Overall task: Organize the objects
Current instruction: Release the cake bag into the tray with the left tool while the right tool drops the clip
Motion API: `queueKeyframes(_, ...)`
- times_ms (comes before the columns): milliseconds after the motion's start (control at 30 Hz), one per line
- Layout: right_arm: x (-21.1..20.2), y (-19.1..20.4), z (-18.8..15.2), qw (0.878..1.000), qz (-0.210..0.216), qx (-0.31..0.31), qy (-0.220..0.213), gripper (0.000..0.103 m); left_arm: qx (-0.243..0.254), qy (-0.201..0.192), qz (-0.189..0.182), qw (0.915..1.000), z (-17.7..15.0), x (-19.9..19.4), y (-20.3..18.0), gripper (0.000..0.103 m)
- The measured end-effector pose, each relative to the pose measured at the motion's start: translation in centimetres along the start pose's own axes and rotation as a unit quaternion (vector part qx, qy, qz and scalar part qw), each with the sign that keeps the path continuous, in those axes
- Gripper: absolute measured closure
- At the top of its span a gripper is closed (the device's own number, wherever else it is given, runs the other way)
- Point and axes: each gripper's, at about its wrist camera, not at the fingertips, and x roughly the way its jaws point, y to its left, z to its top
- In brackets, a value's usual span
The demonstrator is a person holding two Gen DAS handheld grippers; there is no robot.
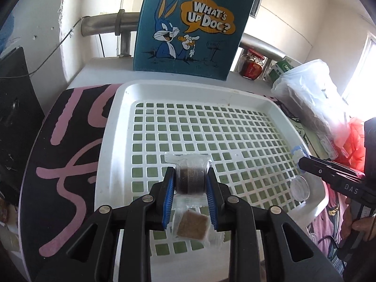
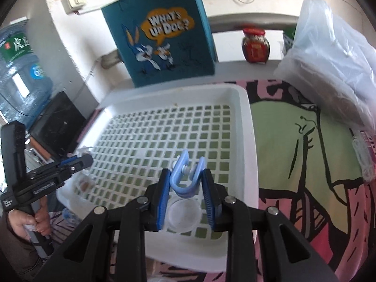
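A white perforated tray (image 1: 131,108) (image 2: 244,122) lies on the patterned tabletop. My left gripper (image 1: 190,176) is shut on a round dark cake in a clear wrapper (image 1: 191,176), held over the tray's near half; a brown square packet (image 1: 191,226) lies in the tray below the fingers. My right gripper (image 2: 185,176) is shut on a light blue U-shaped clip (image 2: 185,179) above the tray's near right part. A small clear round lid (image 2: 184,213) (image 1: 299,186) rests in the tray under it. Each gripper shows in the other's view, the right gripper (image 1: 299,162) and the left gripper (image 2: 87,161), both held by hands.
A teal cartoon-rabbit bag (image 1: 188,23) (image 2: 162,35) stands behind the tray. A red-lidded jar (image 2: 255,45) and a clear plastic bag of goods (image 2: 336,70) sit at the back right. A water jug (image 2: 18,70) and a black box (image 2: 56,124) are off to the left.
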Motion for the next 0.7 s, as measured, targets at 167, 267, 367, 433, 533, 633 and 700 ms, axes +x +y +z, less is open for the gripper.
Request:
queueKeyframes(167, 1.6, -1.4, 0.2, 1.000, -0.013, 0.026, 0.004, 0.075, -0.010, 0.011, 0.004, 0.9999, -0.1, 0.8, 0.2, 0.072)
queueKeyframes(267, 1.4, -2.1, 0.2, 0.999, -0.001, 0.044, 0.004, 0.068, -0.012, -0.002, -0.011, 0.9999, 0.0, -0.2, 0.4, 0.062)
queueKeyframes(367, -1.4, -2.2, 0.1, 0.998, 0.009, 0.056, -0.035, 0.056, -0.017, -0.039, -0.034, 0.9985, 0.3, -3.0, 0.5, 0.044)
queueKeyframes(433, -3.9, -1.8, -0.2, 0.996, 0.024, 0.056, -0.062, 0.055, -0.012, -0.070, -0.033, 0.9969, 0.2, -5.2, 0.7, 0.027)
queueKeyframes(533, -8.4, -0.8, -1.1, 0.993, 0.048, 0.033, -0.106, 0.054, -0.010, -0.114, -0.027, 0.9931, -0.5, -8.5, 1.2, 0.019)
queueKeyframes(633, -12.2, 0.2, -2.4, 0.987, 0.054, 0.013, -0.152, 0.045, -0.012, -0.124, -0.024, 0.9919, -2.0, -10.7, 1.7, 0.018)
queueKeyframes(700, -14.3, 0.5, -3.5, 0.982, 0.057, 0.005, -0.182, 0.041, -0.012, -0.128, -0.016, 0.9916, -2.7, -11.5, 1.9, 0.018)
